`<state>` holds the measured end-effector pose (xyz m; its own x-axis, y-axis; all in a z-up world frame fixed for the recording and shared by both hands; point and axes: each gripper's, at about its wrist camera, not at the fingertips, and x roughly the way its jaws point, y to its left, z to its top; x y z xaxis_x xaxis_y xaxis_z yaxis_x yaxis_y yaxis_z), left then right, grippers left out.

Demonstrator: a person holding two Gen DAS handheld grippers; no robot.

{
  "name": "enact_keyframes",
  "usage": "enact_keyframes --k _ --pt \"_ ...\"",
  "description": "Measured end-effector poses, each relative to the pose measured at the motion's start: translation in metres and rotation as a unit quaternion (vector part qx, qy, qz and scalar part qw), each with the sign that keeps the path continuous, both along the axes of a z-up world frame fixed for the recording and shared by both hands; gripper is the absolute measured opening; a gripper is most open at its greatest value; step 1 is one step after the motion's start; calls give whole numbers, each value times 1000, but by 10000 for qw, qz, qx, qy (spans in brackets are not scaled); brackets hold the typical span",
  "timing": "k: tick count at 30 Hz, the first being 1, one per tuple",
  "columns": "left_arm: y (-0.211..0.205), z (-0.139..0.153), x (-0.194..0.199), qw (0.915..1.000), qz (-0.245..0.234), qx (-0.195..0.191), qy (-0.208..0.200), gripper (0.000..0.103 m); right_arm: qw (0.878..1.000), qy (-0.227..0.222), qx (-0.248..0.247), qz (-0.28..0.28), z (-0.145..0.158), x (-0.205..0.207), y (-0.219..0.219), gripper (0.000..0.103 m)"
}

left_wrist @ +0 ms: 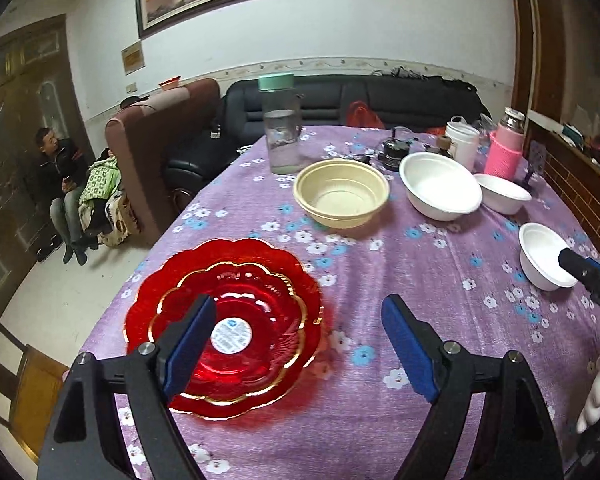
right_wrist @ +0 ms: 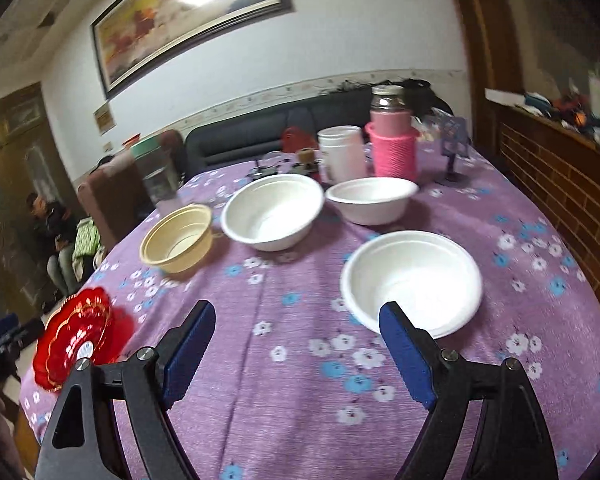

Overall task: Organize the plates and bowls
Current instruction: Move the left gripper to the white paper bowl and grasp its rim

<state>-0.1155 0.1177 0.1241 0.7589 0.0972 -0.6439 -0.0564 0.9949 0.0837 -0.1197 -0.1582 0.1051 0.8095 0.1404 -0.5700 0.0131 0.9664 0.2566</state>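
Two red scalloped glass plates (left_wrist: 256,300), the smaller lying in the larger, rest near the table's left edge. My left gripper (left_wrist: 298,308) stands open above their right rim, its pads touching nothing. Beyond are a cream bowl (left_wrist: 342,194), a large white bowl (left_wrist: 440,186) and two smaller white bowls (left_wrist: 502,192) (left_wrist: 546,256). In the right wrist view my right gripper (right_wrist: 296,312) is open over bare cloth, with the nearest white bowl (right_wrist: 412,280) just past its right finger. Farther off sit two white bowls (right_wrist: 274,210) (right_wrist: 372,200), the cream bowl (right_wrist: 178,238) and the red plates (right_wrist: 74,328).
A purple flowered cloth (left_wrist: 400,264) covers the table. At its far end stand a green-lidded water bottle (left_wrist: 280,120), a white tub (left_wrist: 462,140), a pink-sleeved jar (left_wrist: 504,148) and small clutter. A person (left_wrist: 60,176) sits at the left by an armchair; a sofa lies behind.
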Motion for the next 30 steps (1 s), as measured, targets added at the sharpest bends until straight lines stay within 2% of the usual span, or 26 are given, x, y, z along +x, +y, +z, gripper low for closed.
enact_keyframes --k 10,12,16,20,23,26,30 --pt "-7 -7 17 9996 -64 130 223 84 9993 94 140 329 -4 23 22 88" --pt "-1 -7 24 9994 -124 -15 328 84 9988 145 180 422 -5 30 30 88" --pt "25 -3 40 9964 -111 -581 610 84 9983 185 226 500 -3 38 35 88" --pt "45 5 41 9958 31 -761 514 84 9991 -51 416 -10 14 30 -9 88" --pt "42 5 43 9936 -110 -993 523 85 9966 -61 520 -634 17 20 -59 88" --pt "19 -4 54 9894 -440 -1182 725 85 9911 289 453 -1217 0 19 -103 88" --pt "-38 -20 77 9794 -1006 -1360 1106 85 9849 707 710 -1410 -34 32 -132 87"
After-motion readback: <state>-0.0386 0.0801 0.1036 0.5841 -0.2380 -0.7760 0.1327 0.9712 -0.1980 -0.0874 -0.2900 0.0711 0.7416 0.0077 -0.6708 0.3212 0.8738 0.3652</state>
